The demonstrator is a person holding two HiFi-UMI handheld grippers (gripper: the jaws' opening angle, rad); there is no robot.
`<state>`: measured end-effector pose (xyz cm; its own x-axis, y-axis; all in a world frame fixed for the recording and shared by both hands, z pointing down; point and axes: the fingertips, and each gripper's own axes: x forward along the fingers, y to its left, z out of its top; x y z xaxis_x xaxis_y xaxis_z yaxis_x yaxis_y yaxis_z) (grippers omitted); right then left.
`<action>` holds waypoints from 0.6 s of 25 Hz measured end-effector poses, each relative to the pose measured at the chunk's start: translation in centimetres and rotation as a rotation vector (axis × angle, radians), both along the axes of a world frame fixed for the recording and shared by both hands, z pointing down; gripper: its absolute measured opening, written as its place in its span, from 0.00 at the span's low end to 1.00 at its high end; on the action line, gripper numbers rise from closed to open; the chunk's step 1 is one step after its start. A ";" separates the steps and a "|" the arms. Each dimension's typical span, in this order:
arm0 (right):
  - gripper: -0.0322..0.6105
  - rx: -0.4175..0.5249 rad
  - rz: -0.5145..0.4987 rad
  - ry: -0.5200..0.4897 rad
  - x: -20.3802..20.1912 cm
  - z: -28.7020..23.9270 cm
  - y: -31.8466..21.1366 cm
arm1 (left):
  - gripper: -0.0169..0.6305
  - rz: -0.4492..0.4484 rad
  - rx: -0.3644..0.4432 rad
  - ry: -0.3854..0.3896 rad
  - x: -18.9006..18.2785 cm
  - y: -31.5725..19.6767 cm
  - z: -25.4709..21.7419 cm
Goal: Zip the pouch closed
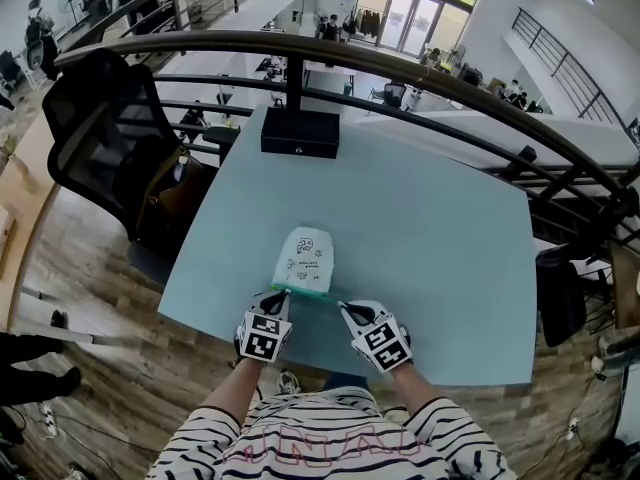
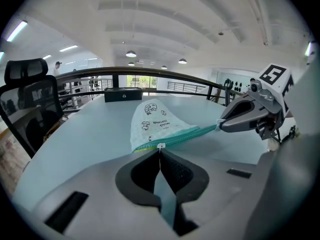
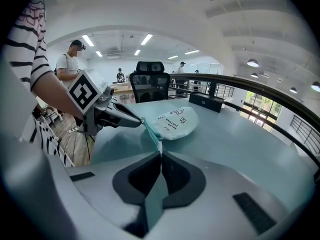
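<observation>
On my left gripper [image 2: 160,149], the dark, matte fingers [image 2: 178,172] are pressed together with no gap. They pinch a small pale tab [image 2: 161,146] that sits on the teal zipper edge [image 2: 190,133] of the pouch. The right gripper [image 3: 160,152] is closed as well, and its fingers clamp the far end of that same woven teal strip. The strip runs taut and straight between the two tips. I cannot tell from these views whether the zipper teeth are joined.

The soft white fabric pouch [image 1: 305,256] has a rounded, dome-like outline and small dark printed doodles with lettering on its upper face. It lies on the table close to me, centred between the two grippers. The zipper edge faces me and the rounded end points away.

Each gripper carries a white cube with black square markers above its smooth grey plastic body.

The pale blue-green table [image 1: 450,238] has a smooth, matte top. A flat black rectangular box [image 1: 300,133] sits at its far edge, well apart from the pouch.

A black mesh-backed office chair [image 1: 105,138] stands to the left of the table on the wooden plank floor [image 1: 80,268]. A curved dark metal railing [image 1: 430,76] sweeps behind the table.

My black-and-white striped sleeves [image 1: 230,438] show at the bottom of the head view.
</observation>
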<state>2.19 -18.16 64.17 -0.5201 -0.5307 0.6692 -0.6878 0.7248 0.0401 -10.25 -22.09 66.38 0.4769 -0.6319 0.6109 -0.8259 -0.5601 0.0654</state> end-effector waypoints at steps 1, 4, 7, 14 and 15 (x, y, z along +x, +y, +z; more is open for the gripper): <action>0.10 -0.002 -0.002 -0.003 -0.1 0.0 0.0 | 0.07 -0.003 -0.001 -0.002 -0.2 -0.1 -0.2; 0.10 -0.003 -0.006 -0.008 -0.6 0.0 0.1 | 0.07 -0.010 0.007 -0.012 -0.8 -0.4 -0.2; 0.10 -0.003 -0.005 -0.006 -0.9 0.0 -0.2 | 0.07 -0.010 0.005 -0.018 -1.1 -0.6 0.1; 0.10 0.008 0.007 -0.013 -1.4 -0.1 -1.1 | 0.07 -0.013 0.004 -0.031 -1.7 -1.4 0.0; 0.10 0.001 0.010 -0.010 -1.4 0.1 -1.1 | 0.07 -0.011 0.004 -0.032 -1.8 -1.5 0.1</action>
